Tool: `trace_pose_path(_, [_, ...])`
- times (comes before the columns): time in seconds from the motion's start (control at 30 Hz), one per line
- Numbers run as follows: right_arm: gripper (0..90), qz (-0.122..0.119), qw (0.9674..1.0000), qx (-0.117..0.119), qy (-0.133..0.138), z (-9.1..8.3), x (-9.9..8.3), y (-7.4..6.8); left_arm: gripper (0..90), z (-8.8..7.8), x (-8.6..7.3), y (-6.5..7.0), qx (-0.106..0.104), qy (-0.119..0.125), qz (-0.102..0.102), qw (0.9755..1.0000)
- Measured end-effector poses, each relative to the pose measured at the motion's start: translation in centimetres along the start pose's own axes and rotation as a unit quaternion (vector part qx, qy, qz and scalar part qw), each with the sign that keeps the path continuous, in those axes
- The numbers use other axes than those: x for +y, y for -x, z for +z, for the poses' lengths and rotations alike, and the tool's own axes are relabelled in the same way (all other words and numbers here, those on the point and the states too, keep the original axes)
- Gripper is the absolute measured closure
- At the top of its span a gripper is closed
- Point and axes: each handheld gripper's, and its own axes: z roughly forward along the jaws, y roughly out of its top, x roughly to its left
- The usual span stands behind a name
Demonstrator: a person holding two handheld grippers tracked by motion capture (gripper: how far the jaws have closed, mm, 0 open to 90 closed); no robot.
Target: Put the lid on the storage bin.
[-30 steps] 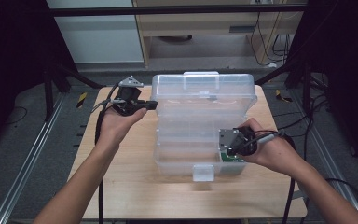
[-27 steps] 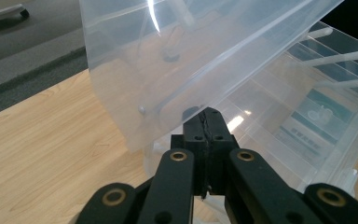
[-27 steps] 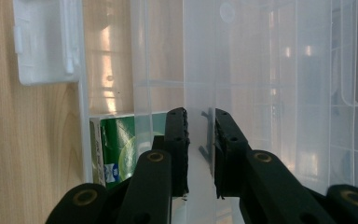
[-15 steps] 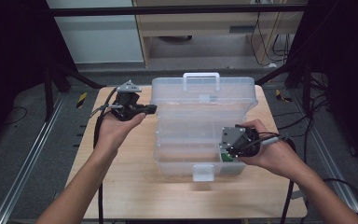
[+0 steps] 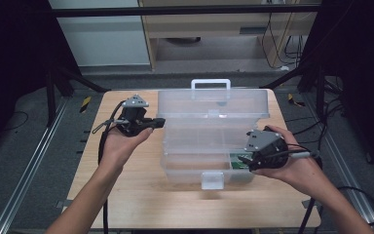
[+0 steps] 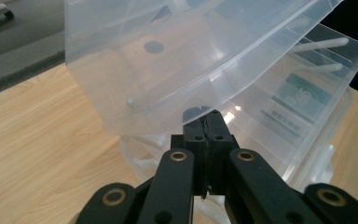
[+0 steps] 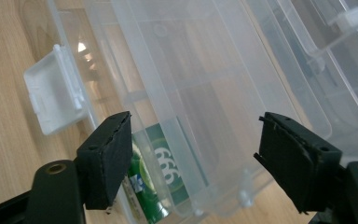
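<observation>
A clear plastic toolbox (image 5: 195,168) stands in the middle of the wooden table (image 5: 126,200). Its lid (image 5: 209,102) is swung up and back, with the white handle (image 5: 210,83) at the far side, and the inner trays are stepped open. My left gripper (image 5: 158,122) is shut, its tips against the lid's left edge; in the left gripper view the shut tips (image 6: 207,122) sit just under the lid's rim (image 6: 168,60). My right gripper (image 5: 243,159) is open at the box's front right corner. Its jaws (image 7: 196,154) span the tray wall above a green packet (image 7: 163,186).
A white latch (image 5: 212,180) hangs at the box's front, also near the right gripper's left jaw as the latch (image 7: 53,93). Bare tabletop lies left of and in front of the box. Metal rails and cables run along the floor on both sides.
The lid has swung up and back, uncovering the handle and the stepped trays. My left gripper rose and moved back with the lid's edge. The right gripper stayed at the front right corner.
</observation>
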Motion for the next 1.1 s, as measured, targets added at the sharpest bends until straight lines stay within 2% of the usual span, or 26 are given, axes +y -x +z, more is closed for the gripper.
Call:
trace_pose_path(0.03, [24.3,0.012,0.9999,-0.006,0.003,-0.5,-0.6,-0.1,89.8,0.0,-0.2,0.0,0.002,0.001,0.003,1.0])
trace_pose_path(0.07, [23.6,0.018,0.9998,-0.009,0.004,-0.7,-0.9,-0.1,89.8,0.1,-0.5,0.3,-0.005,0.001,-0.003,1.0])
trace_pose_path(0.17, [22.5,0.027,0.9995,-0.015,0.006,-1.1,-1.5,-0.1,89.8,0.2,-0.9,0.4,-0.007,0.001,0.0,1.0])
trace_pose_path(0.2, [21.9,0.038,0.999,-0.021,0.008,-1.5,-2.1,-0.1,89.8,0.2,-1.1,0.5,-0.008,0.0,-0.001,1.0])
trace_pose_path(0.27, [21.8,0.043,0.9988,-0.024,0.009,-1.7,-2.4,0.0,89.9,0.3,-1.5,0.6,-0.009,0.001,-0.002,1.0])
trace_pose_path(0.3, [21.6,0.055,0.998,-0.029,0.01,-2.0,-3.1,0.1,89.9,0.3,-1.6,0.6,-0.011,0.001,-0.002,0.9999])
trace_pose_path(0.37, [21.4,0.063,0.9973,-0.034,0.011,-2.2,-3.6,0.2,89.9,0.4,-1.9,0.7,-0.011,0.002,-0.002,0.9999])
trace_pose_path(0.6, [21.5,0.085,0.9953,-0.046,0.007,-2.6,-5.5,0.4,89.9,0.6,-3.3,1.0,-0.01,0.001,-0.001,1.0])
trace_pose_path(0.83, [21.8,0.105,0.9925,-0.063,0.005,-2.9,-6.7,1.0,90.0,0.7,-3.9,1.0,-0.01,0.006,-0.003,0.9999])
trace_pose_path(0.93, [21.7,0.121,0.9899,-0.073,0.0,-2.8,-7.5,1.3,89.9,0.8,-4.2,1.1,-0.01,0.009,-0.005,0.9999])
trace_pose_path(1.1, [21.8,0.134,0.9877,-0.08,-0.009,-2.5,-8.6,1.6,89.9,0.8,-4.5,1.1,-0.013,0.012,-0.007,0.9998])
